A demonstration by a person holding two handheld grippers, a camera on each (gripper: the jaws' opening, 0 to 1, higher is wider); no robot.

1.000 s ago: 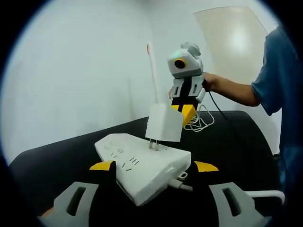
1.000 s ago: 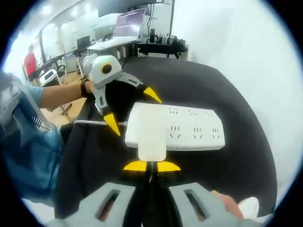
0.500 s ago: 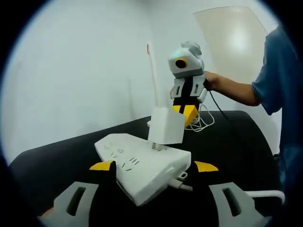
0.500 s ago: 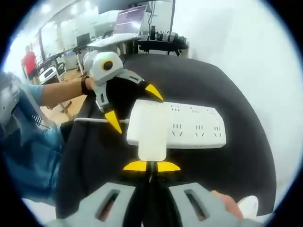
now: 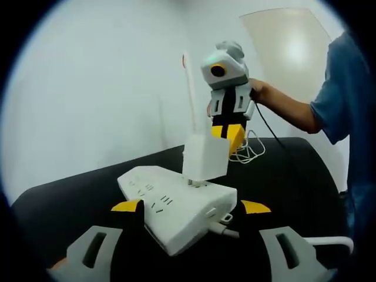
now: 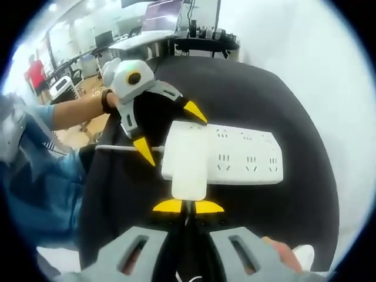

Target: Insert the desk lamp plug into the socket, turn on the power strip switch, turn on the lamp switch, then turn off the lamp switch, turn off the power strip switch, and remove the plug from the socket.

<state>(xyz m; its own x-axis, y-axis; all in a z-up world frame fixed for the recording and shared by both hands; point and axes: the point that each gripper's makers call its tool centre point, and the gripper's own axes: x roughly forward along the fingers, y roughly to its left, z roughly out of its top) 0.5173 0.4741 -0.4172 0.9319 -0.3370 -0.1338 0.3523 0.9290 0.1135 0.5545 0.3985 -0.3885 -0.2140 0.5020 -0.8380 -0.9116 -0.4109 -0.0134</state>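
A white power strip point(image 5: 170, 205) lies on the black table point(image 5: 288, 182). My left gripper point(image 5: 191, 206) is open, its yellow-tipped jaws flanking the strip's cord end; a small gap shows at the right jaw. The same gripper point(image 6: 169, 130) straddles the strip point(image 6: 247, 158) in the right gripper view. My right gripper point(image 6: 188, 206) is shut on the white block plug point(image 6: 188, 161). The plug point(image 5: 204, 157) stands upright on the strip's near socket, only a short bit of its prongs still showing. The right gripper point(image 5: 228, 134) holds it from above.
A thin white lamp stem point(image 5: 189, 94) rises behind the plug, and a coiled white cable point(image 5: 248, 151) lies at the table's far side. A person's hand and blue sleeve point(image 5: 338, 100) are on the right. Office desks point(image 6: 147, 41) stand beyond the table.
The right gripper has lowered the plug; its prongs, clearly visible above the strip earlier, have sunk into the socket. The left gripper and strip have not moved.
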